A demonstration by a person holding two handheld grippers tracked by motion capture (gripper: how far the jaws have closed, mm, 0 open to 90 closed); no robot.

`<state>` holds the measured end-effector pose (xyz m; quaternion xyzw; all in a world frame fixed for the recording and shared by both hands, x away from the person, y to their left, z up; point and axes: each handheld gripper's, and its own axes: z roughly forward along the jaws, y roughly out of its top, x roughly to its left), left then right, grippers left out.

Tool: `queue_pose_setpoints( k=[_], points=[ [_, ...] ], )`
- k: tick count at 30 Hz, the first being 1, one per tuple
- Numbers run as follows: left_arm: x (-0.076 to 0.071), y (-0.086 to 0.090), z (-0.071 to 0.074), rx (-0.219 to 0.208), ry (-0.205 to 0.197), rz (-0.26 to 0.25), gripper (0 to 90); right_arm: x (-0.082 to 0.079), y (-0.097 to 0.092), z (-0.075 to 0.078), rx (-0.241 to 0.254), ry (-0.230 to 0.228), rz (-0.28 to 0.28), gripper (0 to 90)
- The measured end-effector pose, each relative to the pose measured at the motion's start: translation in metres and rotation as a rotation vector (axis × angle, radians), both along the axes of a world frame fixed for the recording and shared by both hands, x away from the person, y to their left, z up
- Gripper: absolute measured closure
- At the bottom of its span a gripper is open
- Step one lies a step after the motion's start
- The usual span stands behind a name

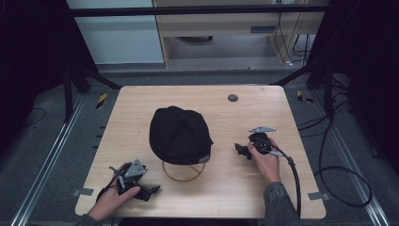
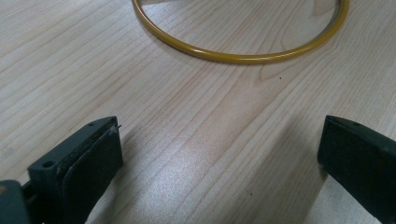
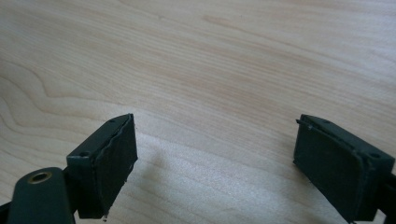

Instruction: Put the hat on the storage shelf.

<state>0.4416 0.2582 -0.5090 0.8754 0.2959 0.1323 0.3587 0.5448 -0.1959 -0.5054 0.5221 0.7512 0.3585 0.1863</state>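
Nothing is picked up yet: the cap (image 1: 179,134) sits over the ring (image 2: 243,55), and both the left gripper (image 1: 149,190) and right gripper (image 1: 241,149) are spread wide, empty.

The black cap (image 1: 179,134) and the yellow ring (image 1: 183,173) just in front of it block the middle of the surface (image 1: 141,101). Bare wood lies open between each claw's spread jaws and along both sides.

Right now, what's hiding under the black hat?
A yellow ring pokes out from beneath the black hat at its near edge. The hat covers the ring's far part and anything else beneath.
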Motion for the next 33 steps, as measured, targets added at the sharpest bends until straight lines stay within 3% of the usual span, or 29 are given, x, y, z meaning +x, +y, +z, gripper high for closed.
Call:
queue_pose_setpoints(
  k=[16,20,24,33],
  points=[
    [0.0,0.0,0.0,0.0,-0.001,-0.001,0.0,-0.004,0.01,-0.004,-0.003,-0.033,-0.026,9.7],
    [0.0,0.0,0.0,0.0,-0.001,0.0,0.0,-0.006,0.013,-0.005,-0.042,-0.04,-0.022,9.5],
    [0.0,0.0,0.0,-0.001,-0.001,0.0,0.0,-0.014,0.017,-0.005,-0.087,-0.041,-0.014,9.0],
    [0.001,-0.001,0.0,-0.002,0.0,-0.003,0.0,-0.039,0.018,-0.006,-0.094,-0.043,-0.02,8.7]
  ],
)
